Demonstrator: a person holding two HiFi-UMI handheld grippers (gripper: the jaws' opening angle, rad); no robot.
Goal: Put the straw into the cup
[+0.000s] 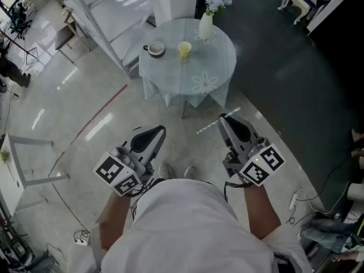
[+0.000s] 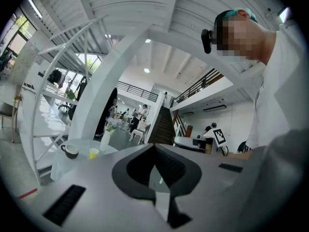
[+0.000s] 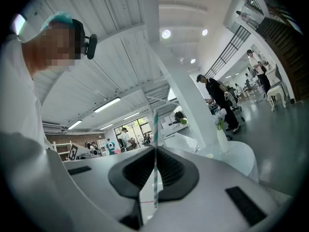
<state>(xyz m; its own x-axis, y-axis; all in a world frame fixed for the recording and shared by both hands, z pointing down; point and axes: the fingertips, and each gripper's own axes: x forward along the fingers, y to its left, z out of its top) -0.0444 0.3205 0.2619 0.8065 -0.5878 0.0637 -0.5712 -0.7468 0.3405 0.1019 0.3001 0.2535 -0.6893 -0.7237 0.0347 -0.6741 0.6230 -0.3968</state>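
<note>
The straw [image 3: 154, 144] is not in the cup. It is well short of the desk [image 1: 187, 75], pinched crosswise in the tips of the right hand-held gripper [image 3: 155, 150]. It is a thin paper tube, white with teal rings. In the head view it shows as a pale line [image 1: 207, 128] jutting out on both sides of that hand-held gripper [image 1: 223, 118], over the floor on the desk's near side.

The left hand-held gripper [image 1: 161, 129] is just as far from the desk. Its jaws are together with nothing between them, as its own view [image 2: 154, 146] shows.

The cup [image 1: 184, 49] is small, yellow and open-topped, and stands near the middle of the desk. Nothing lies between it and the desk's near edge. A dark mug [image 1: 154, 49] on a pale saucer stands beside it toward the desk's left edge. A slim white vase [image 1: 205, 26] of pale flowers [image 1: 218, 0] stands at the desk's far side.

The desk is round, draped in a smooth light cloth with a faint flower print that hangs in folds. The floor [image 1: 85, 95] left of the desk is glossy and pale, crossed by a red line [image 1: 105, 110]; right of the desk it is dark and matte. A white column [image 1: 173, 1] rises behind the desk.
</note>
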